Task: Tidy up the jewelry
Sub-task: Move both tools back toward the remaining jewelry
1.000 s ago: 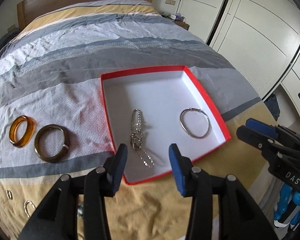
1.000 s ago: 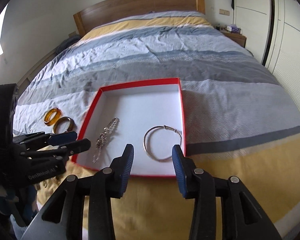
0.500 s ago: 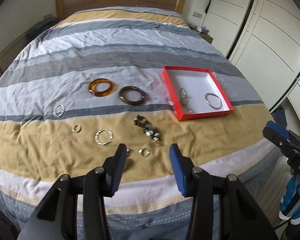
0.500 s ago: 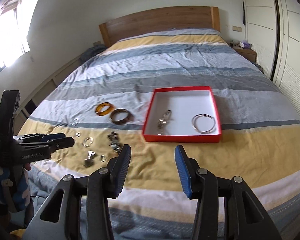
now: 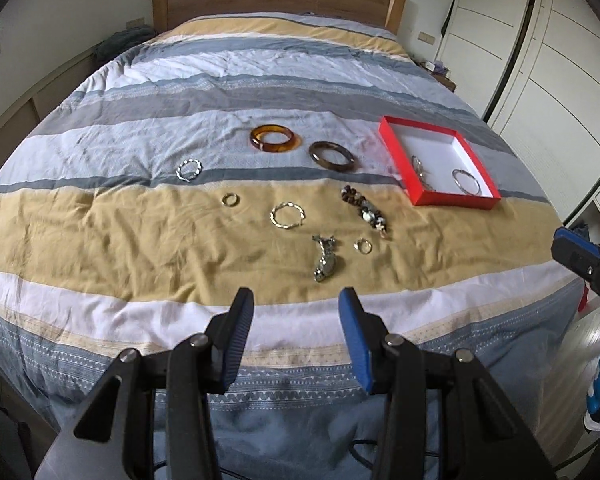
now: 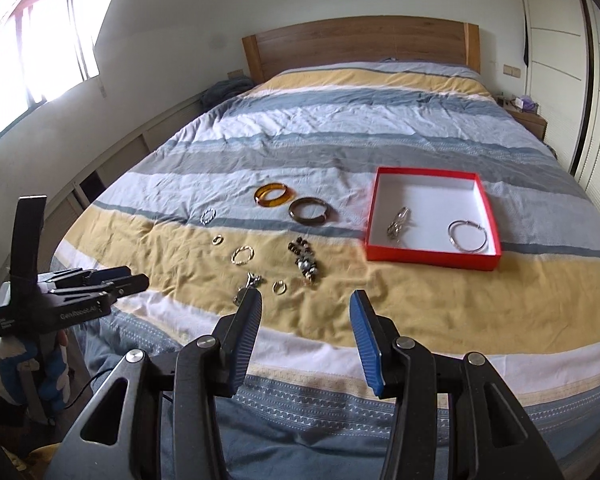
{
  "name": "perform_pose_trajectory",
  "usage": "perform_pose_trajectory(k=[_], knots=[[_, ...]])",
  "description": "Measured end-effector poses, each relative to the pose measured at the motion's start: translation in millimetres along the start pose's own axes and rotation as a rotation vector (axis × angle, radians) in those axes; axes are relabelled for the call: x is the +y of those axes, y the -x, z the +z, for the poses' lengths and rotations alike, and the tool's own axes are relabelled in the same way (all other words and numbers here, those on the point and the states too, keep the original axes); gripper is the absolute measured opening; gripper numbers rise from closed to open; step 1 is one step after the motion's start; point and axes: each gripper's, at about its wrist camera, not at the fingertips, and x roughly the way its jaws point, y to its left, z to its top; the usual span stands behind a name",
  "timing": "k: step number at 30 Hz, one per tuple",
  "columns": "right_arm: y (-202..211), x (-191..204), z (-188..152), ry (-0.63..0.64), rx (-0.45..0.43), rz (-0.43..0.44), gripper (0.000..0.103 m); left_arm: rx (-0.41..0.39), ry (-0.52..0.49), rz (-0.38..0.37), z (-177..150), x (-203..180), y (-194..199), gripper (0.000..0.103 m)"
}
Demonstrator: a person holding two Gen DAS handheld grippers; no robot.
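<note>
From the left wrist view, the red box (image 5: 456,199) with its white floor sits on the bed (image 5: 100,240) toward the right edge; inside lie a silver chain bracelet (image 5: 419,166) by the left wall and a silver bangle (image 5: 467,180) by the near right corner; on the cover left of the box lie an amber bangle (image 5: 276,139), a brown bangle (image 5: 332,155), a twisted silver ring (image 5: 189,169), a small gold ring (image 5: 231,199), a twisted gold hoop (image 5: 287,215), a beaded bracelet (image 5: 365,210), a metal brooch (image 5: 325,262) and another small ring (image 5: 363,246); the left gripper (image 5: 296,318) hangs over the bed's foot edge, jaws wide and holding nothing; the wardrobe (image 5: 540,60) stands to the right.

From the right wrist view, the box (image 6: 432,258) holds the chain bracelet (image 6: 398,226) and bangle (image 6: 467,235) well apart; the right gripper (image 6: 306,320), jaws wide and bare, partly hides the brooch (image 6: 249,286); the left gripper (image 6: 128,276) is at the left, its jaws seen side-on and not readable here; the headboard (image 6: 360,46) and a window (image 6: 32,64) lie beyond.
</note>
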Motion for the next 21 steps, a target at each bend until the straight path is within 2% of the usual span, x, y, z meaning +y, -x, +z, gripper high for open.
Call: perform_pose_trajectory(k=[8,20,21], knots=[[-47.6,-13.7,-13.7,-0.029,0.073,0.038,0.045,0.06,-0.051,-0.052,0.2,-19.3,-60.4,0.042],[-115.6,-34.2,-15.9,-0.051,0.177,0.078,0.046,0.154,-0.092,-0.084,25.0,-19.8,-137.6,0.042],[-121.5,-34.2,-15.8,-0.049,0.187,0.083,0.046,0.164,-0.097,-0.091,25.5,-20.2,-143.0,0.038]])
